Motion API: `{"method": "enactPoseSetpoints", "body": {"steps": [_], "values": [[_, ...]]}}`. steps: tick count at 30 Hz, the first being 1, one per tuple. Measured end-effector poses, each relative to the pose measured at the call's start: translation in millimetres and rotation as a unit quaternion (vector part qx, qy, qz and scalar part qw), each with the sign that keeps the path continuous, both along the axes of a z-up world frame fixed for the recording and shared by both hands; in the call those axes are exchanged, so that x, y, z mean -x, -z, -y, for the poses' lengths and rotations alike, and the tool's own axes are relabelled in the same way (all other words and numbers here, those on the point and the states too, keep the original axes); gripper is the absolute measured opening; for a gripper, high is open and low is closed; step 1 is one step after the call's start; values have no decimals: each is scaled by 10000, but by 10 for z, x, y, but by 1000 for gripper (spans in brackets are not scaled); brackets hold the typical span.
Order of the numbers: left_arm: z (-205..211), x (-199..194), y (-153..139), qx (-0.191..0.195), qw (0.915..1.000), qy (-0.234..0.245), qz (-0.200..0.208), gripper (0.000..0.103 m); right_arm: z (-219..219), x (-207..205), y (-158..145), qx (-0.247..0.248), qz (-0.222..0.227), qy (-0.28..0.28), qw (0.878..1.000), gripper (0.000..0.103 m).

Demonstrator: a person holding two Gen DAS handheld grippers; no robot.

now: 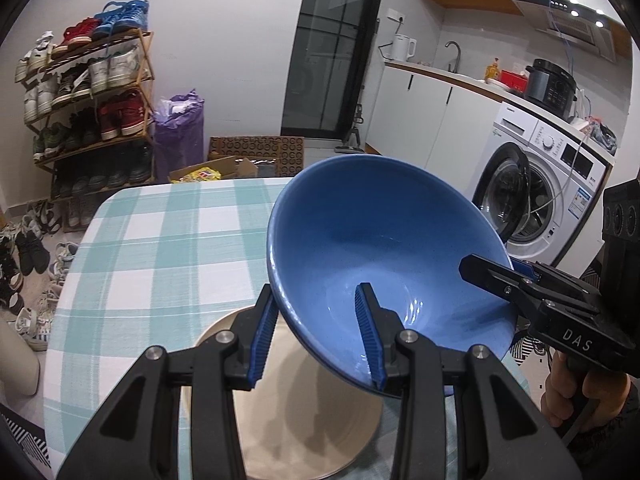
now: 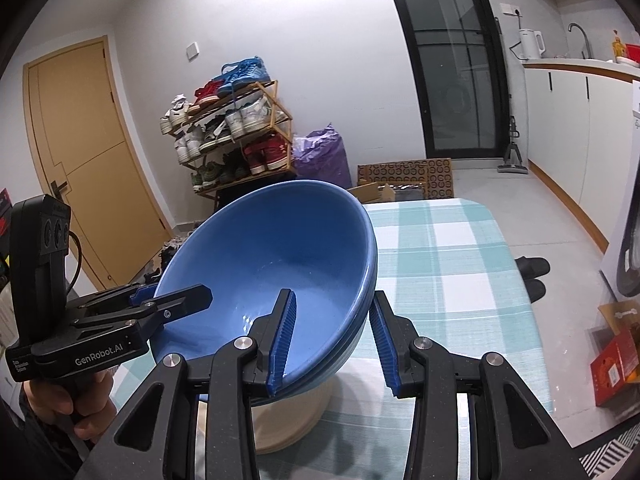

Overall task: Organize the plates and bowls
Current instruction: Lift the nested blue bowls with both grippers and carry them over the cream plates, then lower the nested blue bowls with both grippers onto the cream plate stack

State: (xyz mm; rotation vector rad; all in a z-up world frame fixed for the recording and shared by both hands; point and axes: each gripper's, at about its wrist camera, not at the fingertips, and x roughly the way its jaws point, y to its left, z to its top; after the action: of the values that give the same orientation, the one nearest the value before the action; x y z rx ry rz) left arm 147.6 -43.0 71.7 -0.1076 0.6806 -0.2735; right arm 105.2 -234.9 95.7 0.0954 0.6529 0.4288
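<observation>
A stack of nested blue bowls hangs tilted in the air above a beige plate on the checked tablecloth. My left gripper is shut on the stack's rim, one pad inside and one outside. My right gripper, held by a hand, clamps the opposite rim. In the right wrist view the blue bowls show layered rims, with the right gripper shut across the wall and the left gripper gripping the far side. The beige plate lies under the stack.
The table carries a teal and white checked cloth. A shoe rack, a purple bag and cardboard boxes stand beyond it. A washing machine and kitchen counter are to the right.
</observation>
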Motion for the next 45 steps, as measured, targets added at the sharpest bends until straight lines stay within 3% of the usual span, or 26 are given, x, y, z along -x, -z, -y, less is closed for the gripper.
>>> {"method": "enactPoseSetpoints", "body": {"steps": [16,45], "values": [[-383,131,144,-199,9987,-457,-50,38,-503,-60,244,-95,-162,-446,9988,39],[-529,2,623,-283,9965,-650,-442,38,-702,-318,793,0,-609,-578,9965,39]]}}
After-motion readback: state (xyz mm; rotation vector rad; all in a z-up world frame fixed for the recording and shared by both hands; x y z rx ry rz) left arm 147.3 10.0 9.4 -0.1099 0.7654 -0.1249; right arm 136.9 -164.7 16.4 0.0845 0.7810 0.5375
